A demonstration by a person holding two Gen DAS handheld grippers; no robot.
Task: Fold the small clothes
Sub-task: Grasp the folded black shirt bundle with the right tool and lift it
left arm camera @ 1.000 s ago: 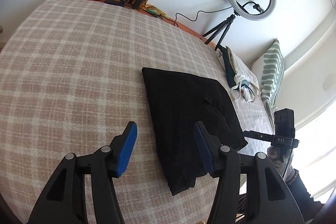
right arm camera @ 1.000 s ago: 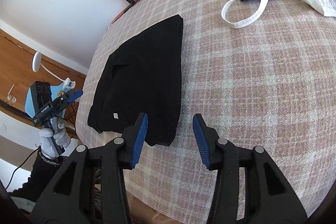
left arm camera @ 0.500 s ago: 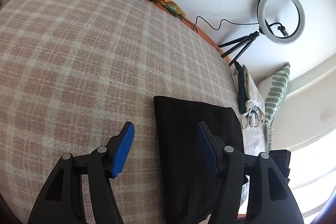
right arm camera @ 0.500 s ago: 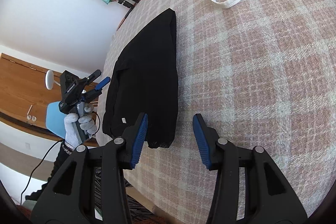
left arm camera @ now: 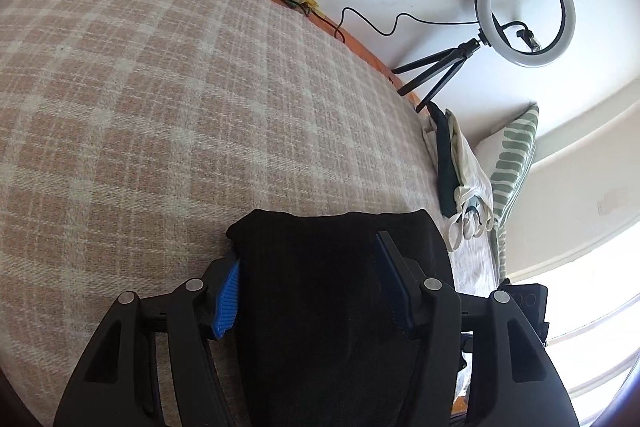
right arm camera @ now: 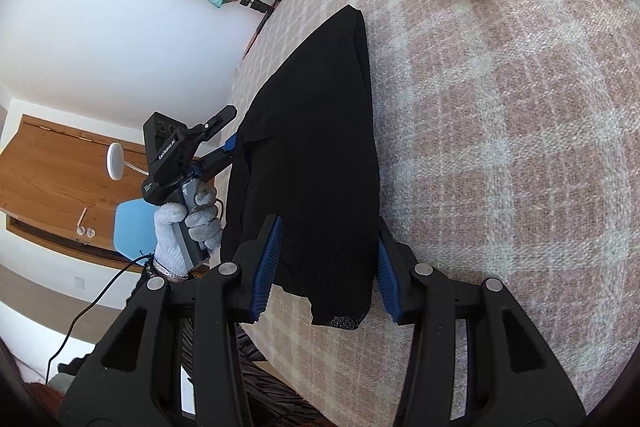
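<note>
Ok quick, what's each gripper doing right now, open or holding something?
Left gripper: open, straddling the black garment.
Right gripper: open, straddling the garment's near corner.

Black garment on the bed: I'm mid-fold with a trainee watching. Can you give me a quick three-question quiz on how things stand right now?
1. True or false: the black garment lies on a bare wooden table.
2. Pick one. The left gripper is: A) open, jaws either side of the garment's end; B) shut on a pillow; C) lifted well clear of the bed.
3. Short answer: what lies between the pads of the right gripper?

Key:
1. False. It lies on the plaid blanket.
2. A.
3. The garment's near corner.
</note>
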